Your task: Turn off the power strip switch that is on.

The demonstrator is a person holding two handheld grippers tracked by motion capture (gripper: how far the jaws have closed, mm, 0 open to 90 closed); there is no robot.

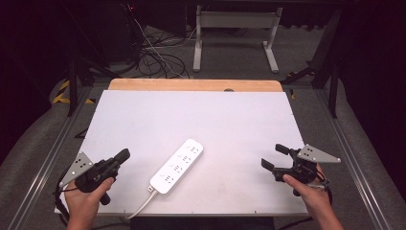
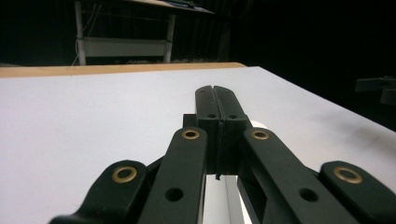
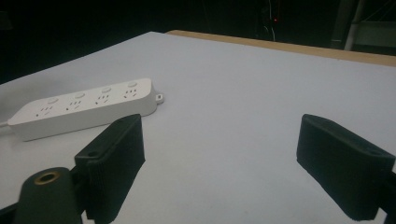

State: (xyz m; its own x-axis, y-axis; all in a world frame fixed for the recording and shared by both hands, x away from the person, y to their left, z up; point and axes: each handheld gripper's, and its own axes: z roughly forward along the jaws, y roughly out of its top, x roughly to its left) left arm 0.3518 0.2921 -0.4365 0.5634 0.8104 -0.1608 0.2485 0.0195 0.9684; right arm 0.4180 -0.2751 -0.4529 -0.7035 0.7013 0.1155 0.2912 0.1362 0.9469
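From my left claw's view, its own black linkage covers most of the power strip (image 1: 176,166), leaving just a pale sliver past the jaw tips, and the room beyond the table is too dark to read apart from a white metal frame. The strip's cord (image 1: 140,207) runs off the near table edge in the high view and is cut off there. The table (image 1: 201,115) carries a white sheet with a strip of bare wood along its far edge; beyond it lie grey floor, a tangle of cables (image 1: 153,57) and the white frame (image 1: 237,28). The power strip lies slantwise on the near middle of the sheet, its outlets facing up, between my two claws and touching neither. My left claw (image 1: 122,155) sits near the sheet's near left corner, jaws pressed together on nothing, pointing toward the strip. My right claw (image 1: 274,156) sits at the near right, jaws spread wide, with the strip lying well off to its left.
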